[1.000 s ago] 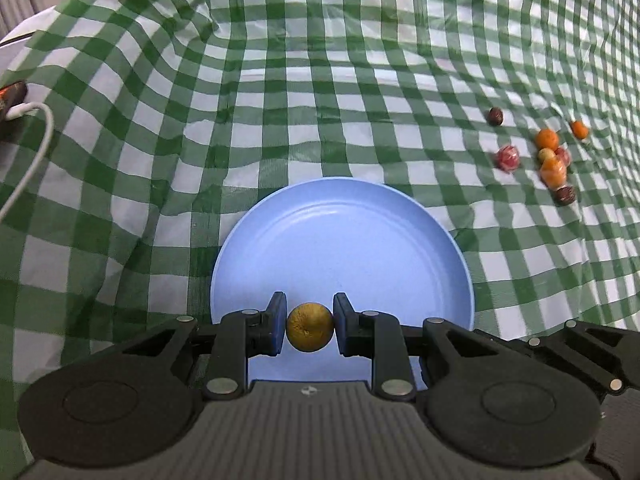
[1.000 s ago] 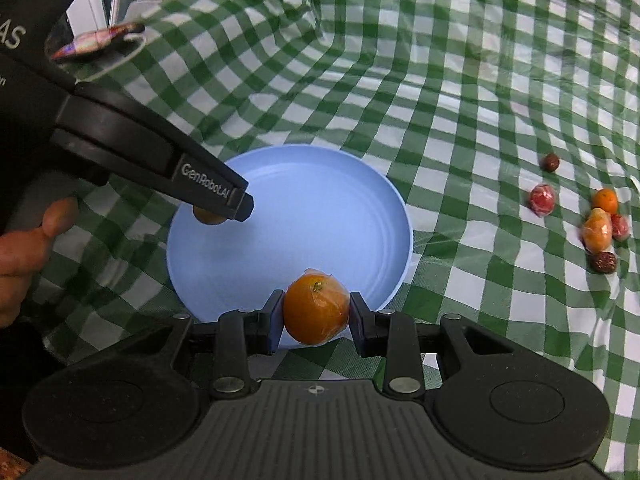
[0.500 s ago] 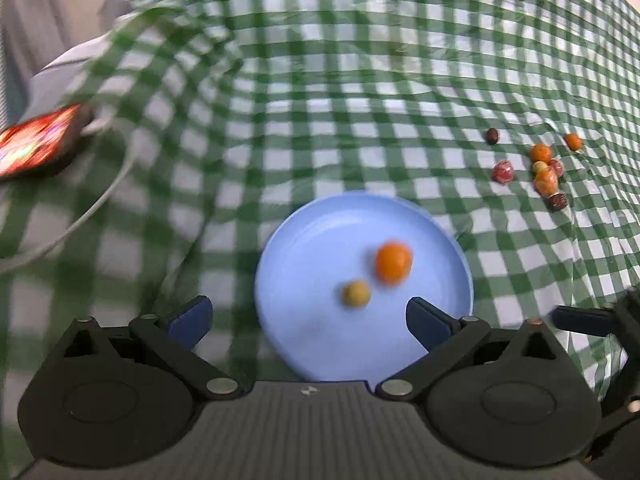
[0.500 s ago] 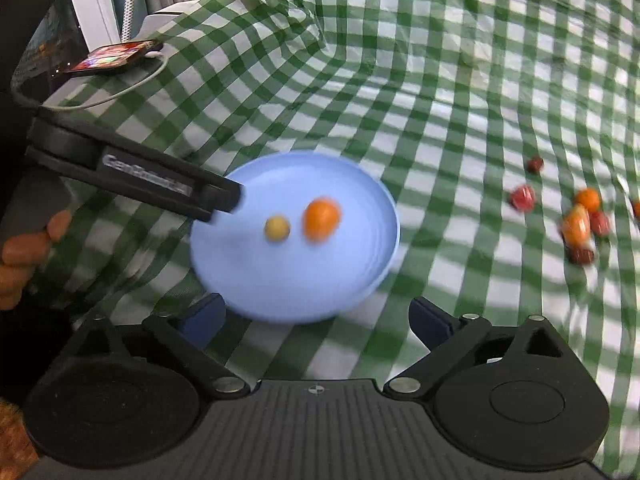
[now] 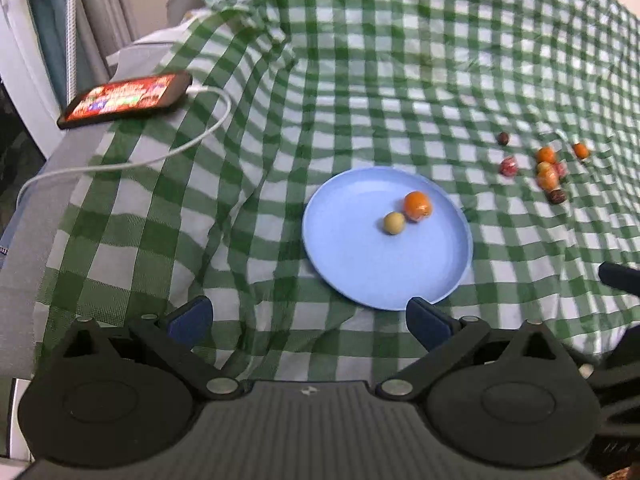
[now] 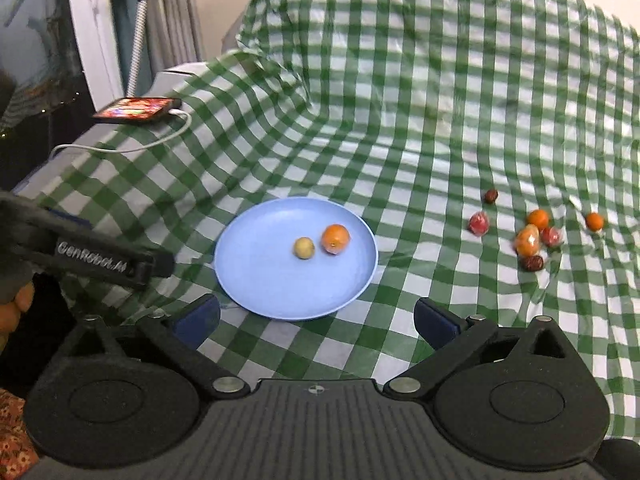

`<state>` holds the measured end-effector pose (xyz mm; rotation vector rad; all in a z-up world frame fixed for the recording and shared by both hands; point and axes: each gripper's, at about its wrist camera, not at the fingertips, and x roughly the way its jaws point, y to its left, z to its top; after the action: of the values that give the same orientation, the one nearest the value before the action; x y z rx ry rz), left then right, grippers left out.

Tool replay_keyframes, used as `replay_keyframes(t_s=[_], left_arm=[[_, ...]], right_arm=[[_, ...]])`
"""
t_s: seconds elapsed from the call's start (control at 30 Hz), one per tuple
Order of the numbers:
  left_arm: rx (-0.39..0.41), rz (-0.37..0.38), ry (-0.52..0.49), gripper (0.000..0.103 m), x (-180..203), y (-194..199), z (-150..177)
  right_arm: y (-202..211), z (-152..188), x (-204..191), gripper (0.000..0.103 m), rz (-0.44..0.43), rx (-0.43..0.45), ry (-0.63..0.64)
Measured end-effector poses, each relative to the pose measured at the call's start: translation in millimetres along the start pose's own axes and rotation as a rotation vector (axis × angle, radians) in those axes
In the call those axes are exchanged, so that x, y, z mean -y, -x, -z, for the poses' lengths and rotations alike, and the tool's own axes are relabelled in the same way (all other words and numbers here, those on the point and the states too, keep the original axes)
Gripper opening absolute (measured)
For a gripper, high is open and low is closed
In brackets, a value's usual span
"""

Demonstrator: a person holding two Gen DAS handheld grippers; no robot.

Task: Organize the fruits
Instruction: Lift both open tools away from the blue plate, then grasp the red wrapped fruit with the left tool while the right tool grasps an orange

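Observation:
A blue plate (image 5: 352,264) (image 6: 272,288) lies on the green checked cloth. On it, close together, rest an orange (image 5: 417,206) (image 6: 335,239) and a small yellow fruit (image 5: 394,223) (image 6: 304,247). My left gripper (image 5: 308,318) hangs open above the plate's near edge, with nothing between its blue pads. My right gripper (image 6: 316,318) is also above the near edge, jaws still opening and nothing between them. Several small fruits (image 5: 548,176) (image 6: 528,240), orange, red and dark, lie loose on the cloth to the right.
A lit phone (image 5: 128,98) (image 6: 136,109) with a white cable (image 5: 200,136) lies at the far left on the grey edge. The cloth rises in folds behind the plate. In the right wrist view the left gripper's finger (image 6: 100,266) and a person's hand (image 6: 16,308) show at left.
Both grippers let go of their fruit, the left the yellow one and the right the orange. Both fruits now rest on the plate, and both grippers pulled back and up.

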<state>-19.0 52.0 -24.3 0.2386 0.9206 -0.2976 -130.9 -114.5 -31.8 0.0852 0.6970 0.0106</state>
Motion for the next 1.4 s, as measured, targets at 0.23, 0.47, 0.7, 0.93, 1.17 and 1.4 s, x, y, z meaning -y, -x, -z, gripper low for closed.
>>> replay_keyframes(t_s=[0.23, 0.47, 0.7, 0.93, 1.17, 1.4], left_arm=[[0.042, 0.007, -0.038, 0.103, 13, 19, 6], [0.054, 0.004, -0.029, 0.103, 12, 28, 8], [0.053, 0.009, -0.033, 0.103, 13, 28, 9], [0.045, 0.009, -0.041, 0.103, 16, 25, 7], [0.031, 0.009, -0.05, 0.103, 21, 19, 1], [0.009, 0.03, -0.049, 0.103, 36, 5, -15]], right_arm=[[19, 2, -5, 0.102, 0.007, 0.059, 0.017], [24, 5, -9, 0.102, 0.009, 0.077, 0.022], [24, 5, -9, 0.102, 0.009, 0.076, 0.017], [22, 5, -8, 0.102, 0.003, 0.07, 0.007], [17, 5, -3, 0.102, 0.004, 0.061, -0.021], [9, 6, 18, 0.102, 0.057, 0.061, -0.085]])
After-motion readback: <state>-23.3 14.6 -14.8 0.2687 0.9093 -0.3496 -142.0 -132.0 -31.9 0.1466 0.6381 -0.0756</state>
